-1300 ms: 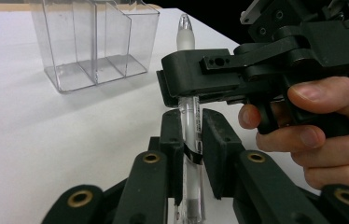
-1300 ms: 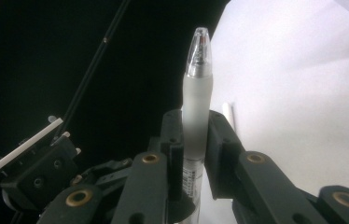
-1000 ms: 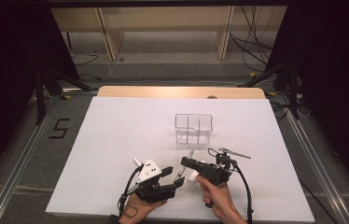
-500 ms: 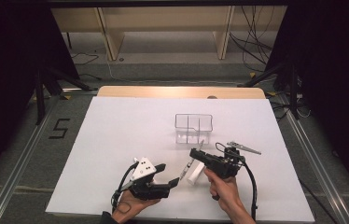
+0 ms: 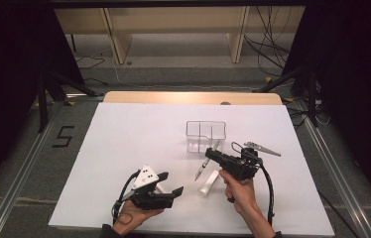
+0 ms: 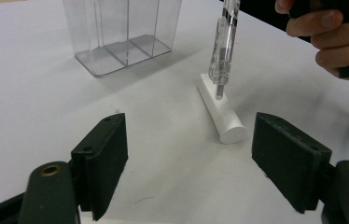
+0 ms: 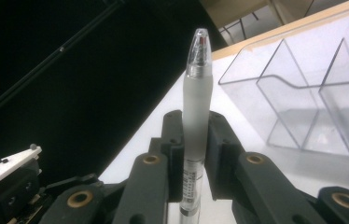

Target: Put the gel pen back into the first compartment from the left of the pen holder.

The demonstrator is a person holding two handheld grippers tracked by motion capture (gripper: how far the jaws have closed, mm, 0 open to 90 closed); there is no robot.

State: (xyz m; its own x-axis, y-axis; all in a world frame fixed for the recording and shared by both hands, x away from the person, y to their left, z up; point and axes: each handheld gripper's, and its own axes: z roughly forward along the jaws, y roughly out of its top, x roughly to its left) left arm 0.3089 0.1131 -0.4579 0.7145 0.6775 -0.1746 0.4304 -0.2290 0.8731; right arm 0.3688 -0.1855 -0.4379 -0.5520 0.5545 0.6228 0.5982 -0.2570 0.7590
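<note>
Between the right gripper's (image 7: 196,154) closed jaws, the pen (image 7: 196,107) has now lifted toward the box (image 5: 206,135); left gripper (image 6: 200,163) gapes open.

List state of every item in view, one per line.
Left gripper: open, holding nothing, fingers spread wide.
Right gripper: shut on the pen.
Pen: gripped mid-barrel, lifted off the table.
Clear organizer: upright, compartments empty.
White cylinder: lying on its side on the table.

Lab recording bay, white table (image 5: 124,144), black curtains (image 5: 5,59), loose floor cables (image 5: 268,39), marker "5" (image 5: 63,136)
</note>
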